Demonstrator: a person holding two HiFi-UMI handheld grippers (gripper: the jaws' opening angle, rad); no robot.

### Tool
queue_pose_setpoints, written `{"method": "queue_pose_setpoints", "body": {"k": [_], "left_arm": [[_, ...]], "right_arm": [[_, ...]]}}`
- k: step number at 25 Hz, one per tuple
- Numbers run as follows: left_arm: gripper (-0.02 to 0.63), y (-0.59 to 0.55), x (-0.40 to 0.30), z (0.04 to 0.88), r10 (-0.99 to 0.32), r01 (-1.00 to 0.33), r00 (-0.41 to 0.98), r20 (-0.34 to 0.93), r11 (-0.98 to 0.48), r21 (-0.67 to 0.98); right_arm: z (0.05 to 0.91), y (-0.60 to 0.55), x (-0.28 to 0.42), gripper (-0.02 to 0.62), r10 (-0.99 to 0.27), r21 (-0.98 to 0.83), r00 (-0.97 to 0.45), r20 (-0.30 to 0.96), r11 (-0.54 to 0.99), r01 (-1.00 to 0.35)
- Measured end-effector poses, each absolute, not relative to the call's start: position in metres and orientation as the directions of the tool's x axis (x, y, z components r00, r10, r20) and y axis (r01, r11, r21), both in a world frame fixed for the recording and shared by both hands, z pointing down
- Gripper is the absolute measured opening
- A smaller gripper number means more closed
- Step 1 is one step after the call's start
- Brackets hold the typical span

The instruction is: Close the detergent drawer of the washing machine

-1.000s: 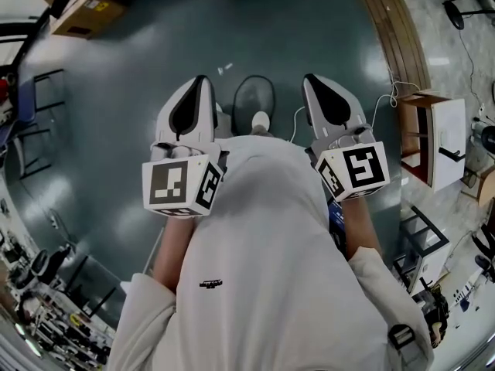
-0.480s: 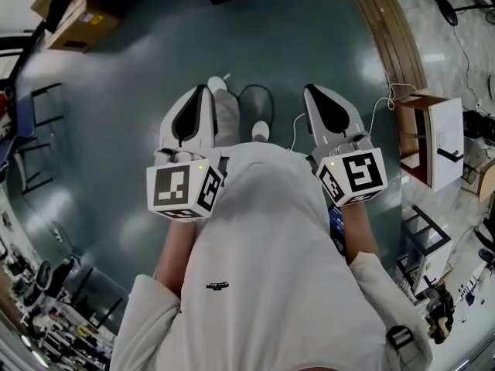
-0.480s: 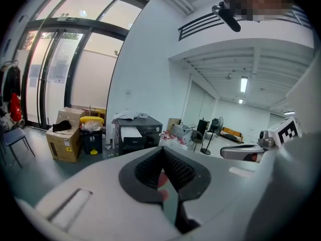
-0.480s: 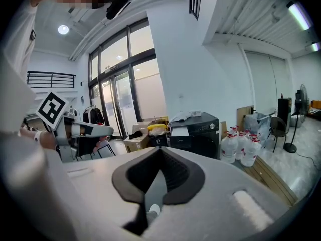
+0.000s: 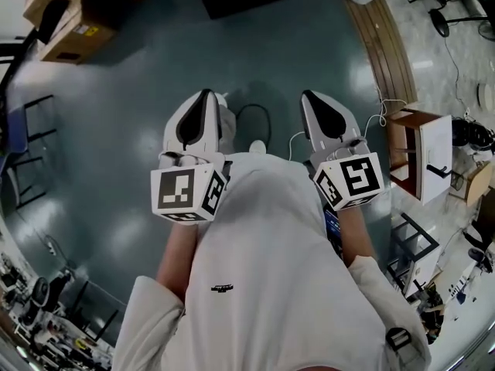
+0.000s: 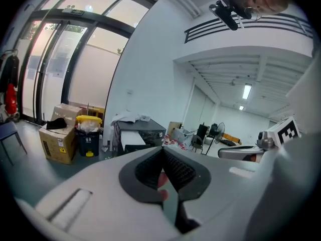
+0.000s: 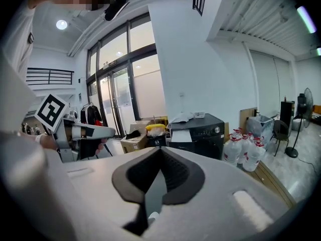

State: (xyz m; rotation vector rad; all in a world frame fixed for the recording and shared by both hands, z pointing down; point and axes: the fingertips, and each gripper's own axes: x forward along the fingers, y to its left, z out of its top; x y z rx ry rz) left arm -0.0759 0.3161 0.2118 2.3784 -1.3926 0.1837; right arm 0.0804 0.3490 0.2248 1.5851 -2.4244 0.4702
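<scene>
Left tool (image 6: 162, 150) and right tool (image 7: 160, 149): jaws together, nothing between them. The washing machine (image 7: 199, 133) stands well apart, straight ahead across the floor (image 5: 116, 130), about equally far from both tools. Its detergent drawer is too small to make out.

The glossy grey floor (image 5: 116, 130) carries cardboard boxes (image 5: 66, 18), a yellow-lidded bin (image 6: 88, 134) beside the black washing machine (image 7: 198, 134), water bottles (image 7: 246, 154) and a wooden cabinet (image 5: 421, 157).
</scene>
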Motion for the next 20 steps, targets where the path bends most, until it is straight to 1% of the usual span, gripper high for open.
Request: {"method": "queue_pose_setpoints", "body": {"k": [7, 15, 20], "left_arm": [[0.017, 0.242, -0.108, 0.21, -0.806, -0.851, 0.515, 0.293, -0.44, 0.286], [0.017, 0.163, -0.151, 0.2, -0.798, -0.827, 0.545, 0.258, -0.459, 0.326], [0.017, 0.126, -0.166, 0.208, -0.78, -0.809, 0.572, 0.253, -0.484, 0.335]], "right_arm": [[0.218, 0.273, 0.048, 0.002, -0.845, -0.124, -0.393, 0.362, 0.375, -0.919], [0.204, 0.198, 0.015, 0.002, -0.864, -0.075, -0.34, 0.372, 0.337, -0.939], [0.204, 0.172, 0.0, 0.002, -0.867, -0.037, -0.301, 0.396, 0.313, -0.949]]}}
